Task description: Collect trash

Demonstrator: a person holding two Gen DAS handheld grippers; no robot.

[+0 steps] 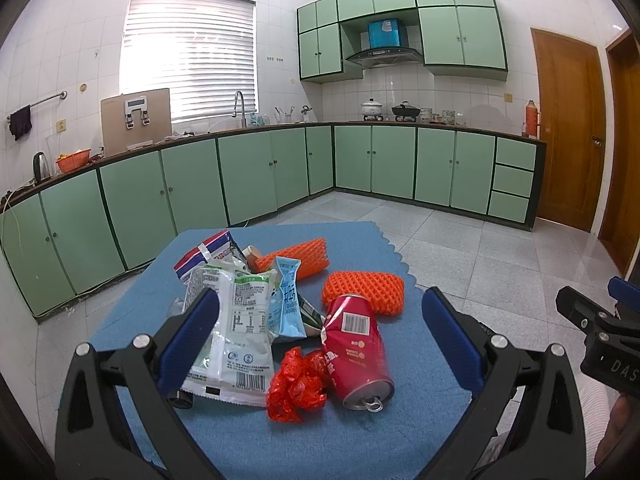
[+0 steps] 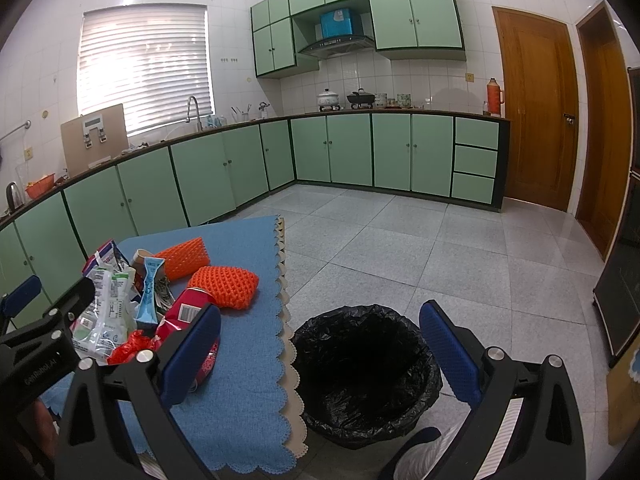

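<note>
Left wrist view: left gripper (image 1: 320,344), fingers apart, frames the crushed red can (image 1: 356,350); right gripper (image 2: 320,356), fingers spread, hovers by the bin (image 2: 366,376), likely for the drop.

Around the red can (image 1: 357,350) the trash crowded in: crumpled red plastic (image 1: 296,384) touched its left side, an orange foam net (image 1: 364,290) lay just behind, and wrappers (image 1: 236,320) were heaped further left. Right of the can the blue surface (image 1: 424,364) lay bare to its edge. Beyond that edge the black-lined bin (image 2: 366,372) stood open-mouthed, with bare floor (image 2: 460,248) behind it.
</note>
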